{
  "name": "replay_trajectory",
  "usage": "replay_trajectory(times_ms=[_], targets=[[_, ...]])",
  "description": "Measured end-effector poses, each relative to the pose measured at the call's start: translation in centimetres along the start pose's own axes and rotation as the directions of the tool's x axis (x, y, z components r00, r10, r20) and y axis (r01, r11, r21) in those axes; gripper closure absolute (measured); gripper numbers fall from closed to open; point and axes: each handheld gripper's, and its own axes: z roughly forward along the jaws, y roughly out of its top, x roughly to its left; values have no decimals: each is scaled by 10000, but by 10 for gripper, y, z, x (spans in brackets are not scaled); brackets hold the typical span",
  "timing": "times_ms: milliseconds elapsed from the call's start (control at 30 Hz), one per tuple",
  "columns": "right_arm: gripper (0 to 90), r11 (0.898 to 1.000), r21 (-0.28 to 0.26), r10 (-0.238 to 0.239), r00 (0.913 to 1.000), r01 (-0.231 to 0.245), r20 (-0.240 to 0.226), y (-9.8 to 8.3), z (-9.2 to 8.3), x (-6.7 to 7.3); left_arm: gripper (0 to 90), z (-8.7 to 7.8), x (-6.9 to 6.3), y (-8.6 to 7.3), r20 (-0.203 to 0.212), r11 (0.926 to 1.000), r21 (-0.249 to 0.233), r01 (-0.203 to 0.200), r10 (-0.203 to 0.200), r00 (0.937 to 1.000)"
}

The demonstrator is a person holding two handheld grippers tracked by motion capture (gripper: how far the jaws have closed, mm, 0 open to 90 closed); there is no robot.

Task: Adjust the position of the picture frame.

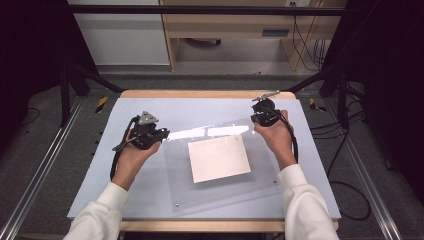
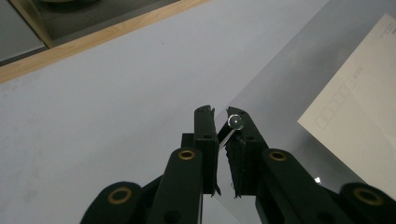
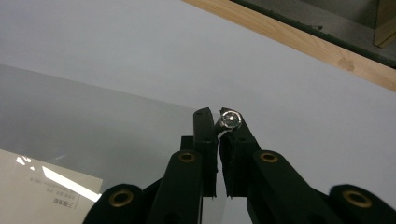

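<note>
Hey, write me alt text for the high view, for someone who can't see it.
Two hands hold a left gripper and a right gripper, each shut on a far corner of a clear acrylic sheet, its far edge tilted up. A white paper lies under it on a pale grey table.

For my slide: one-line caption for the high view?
Left tongs and right tongs grip the clear sheet's far corners above the paper.

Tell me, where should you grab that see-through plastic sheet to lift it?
By its two far corners, from the sides, as here: the clear acrylic sheet is thin and wide, so left gripper and right gripper each pinch its edge beside a corner stud, probably keeping it level.
</note>
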Motion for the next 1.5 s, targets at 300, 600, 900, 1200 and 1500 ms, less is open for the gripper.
replay_trajectory(times_ms=[300,600,900,1200,1500], targets=[[858,10000,-51,-40,10000,40,-46,-2,-6,6,817,-5,6,2,103,10000,90,-2,1,9999],[858,9999,-41,107,9999,-108,-107,-11,-13,10,816,-9,8,9,229,9982,399,-442,433,9988],[858,9999,-20,105,9999,-105,-97,-18,-23,17,817,-14,13,12,415,9970,487,-609,589,9974],[858,9995,289,87,9999,-84,-77,-27,-25,29,818,-7,23,8,679,9945,818,-655,600,9959],[857,9965,837,83,9999,-73,-112,-40,-13,28,819,17,26,3,856,9924,1114,-515,420,9954]])
